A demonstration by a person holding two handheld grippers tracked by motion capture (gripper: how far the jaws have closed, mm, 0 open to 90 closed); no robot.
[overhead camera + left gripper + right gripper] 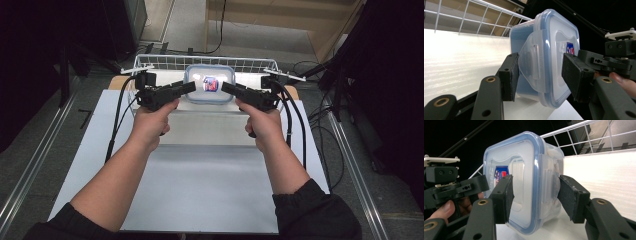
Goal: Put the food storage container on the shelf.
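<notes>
A clear plastic container with a blue-rimmed lid and a red and blue label stands at the far middle of the white table. My left gripper is at its left end and my right gripper at its right end. In the left gripper view the jaws straddle the side latch, which flares outward; a gap shows beside the pad on the lid side. The right gripper view has the jaws on either side of the other latch, which lies flat, with the pads close to the box.
A white wire basket stands right behind the container at the table's far edge. Black cables trail from both grippers along the table's sides. Dark stands and floor cables surround the table. The near half of the tabletop is bare.
</notes>
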